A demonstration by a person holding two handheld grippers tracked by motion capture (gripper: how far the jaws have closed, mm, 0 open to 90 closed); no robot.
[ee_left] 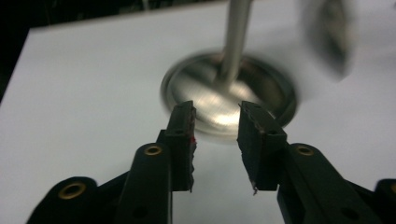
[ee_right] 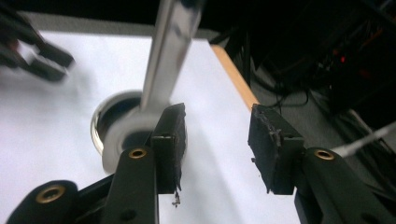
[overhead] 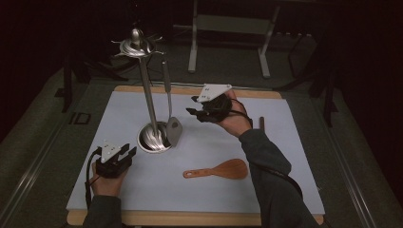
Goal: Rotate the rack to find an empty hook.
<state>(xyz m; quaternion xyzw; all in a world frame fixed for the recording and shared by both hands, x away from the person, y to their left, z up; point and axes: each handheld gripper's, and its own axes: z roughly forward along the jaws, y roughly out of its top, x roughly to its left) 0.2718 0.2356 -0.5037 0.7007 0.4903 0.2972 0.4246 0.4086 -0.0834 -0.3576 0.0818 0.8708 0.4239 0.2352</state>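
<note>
Hanging utensils on the rack (overhead: 151,102): our right gripper (overhead: 196,106), fingers apart and empty, sits just beside the metal spatula (overhead: 169,107) dangling from it. Left gripper (overhead: 127,153), fingers apart, faces the rack's base. Wooden spatula (overhead: 219,170) lies on the tabletop (overhead: 266,142) nearby, unhung.

Steel rack (overhead: 148,90) upright left of centre frame, round base on mat. Spatula (overhead: 169,102) hangs from its top, blade beside base.
</note>
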